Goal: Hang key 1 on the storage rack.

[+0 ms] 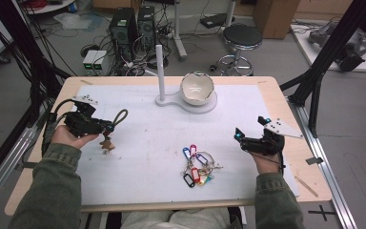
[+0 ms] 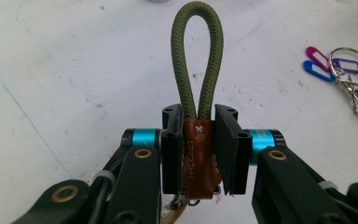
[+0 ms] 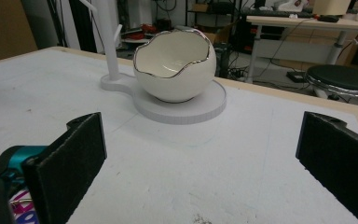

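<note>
My left gripper [image 1: 108, 126] is shut on a keychain: its pads clamp the brown leather tab [image 2: 198, 156], and the olive green cord loop [image 2: 196, 56] stands out beyond the jaws. In the high view the cord loop [image 1: 120, 116] sticks up to the right of the gripper and small brown parts [image 1: 106, 143] hang below it, just over the mat at the left. My right gripper [image 1: 238, 135] stands open at the right of the mat, nothing between its pads [image 3: 70, 163]. It faces a white egg-shaped bowl [image 3: 175, 65] on a white stand.
A bunch of key rings with coloured tags [image 1: 198, 167] lies on the white mat [image 1: 147, 157] near the front centre. The white stand [image 1: 190, 102] with its upright post [image 1: 160, 69] and the bowl [image 1: 197, 88] sits at the back centre. A stool [image 1: 242, 38] and computers stand beyond the table.
</note>
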{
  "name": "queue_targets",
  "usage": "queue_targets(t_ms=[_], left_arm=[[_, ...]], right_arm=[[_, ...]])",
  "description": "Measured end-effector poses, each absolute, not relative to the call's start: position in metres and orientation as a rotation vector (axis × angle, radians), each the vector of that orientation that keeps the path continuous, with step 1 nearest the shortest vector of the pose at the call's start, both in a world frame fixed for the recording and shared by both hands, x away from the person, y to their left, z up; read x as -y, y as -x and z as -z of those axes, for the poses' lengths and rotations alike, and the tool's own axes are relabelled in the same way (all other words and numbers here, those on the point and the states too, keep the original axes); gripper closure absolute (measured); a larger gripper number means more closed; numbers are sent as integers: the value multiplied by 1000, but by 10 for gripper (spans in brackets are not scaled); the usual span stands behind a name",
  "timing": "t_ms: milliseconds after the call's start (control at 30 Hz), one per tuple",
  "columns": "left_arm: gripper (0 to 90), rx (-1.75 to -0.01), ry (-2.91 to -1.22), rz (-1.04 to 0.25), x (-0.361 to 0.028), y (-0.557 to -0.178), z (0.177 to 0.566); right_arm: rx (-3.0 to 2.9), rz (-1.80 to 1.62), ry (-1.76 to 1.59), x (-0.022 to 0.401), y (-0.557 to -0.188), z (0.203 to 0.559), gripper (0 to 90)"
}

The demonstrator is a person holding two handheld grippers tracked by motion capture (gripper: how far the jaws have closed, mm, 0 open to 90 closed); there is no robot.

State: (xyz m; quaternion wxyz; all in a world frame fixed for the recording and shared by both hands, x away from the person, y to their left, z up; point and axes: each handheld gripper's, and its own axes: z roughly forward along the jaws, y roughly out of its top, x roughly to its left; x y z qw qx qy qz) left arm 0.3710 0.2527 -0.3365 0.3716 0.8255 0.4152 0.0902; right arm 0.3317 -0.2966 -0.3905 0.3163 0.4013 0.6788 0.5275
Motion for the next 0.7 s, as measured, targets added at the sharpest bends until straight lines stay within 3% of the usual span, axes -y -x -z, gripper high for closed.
queue_targets(t_ms=[700], left_arm=[[728,-1120,-2115,-263,-250,-419,299]], right_arm=[[-1765,-1382,-1075,299,-331,390,6]])
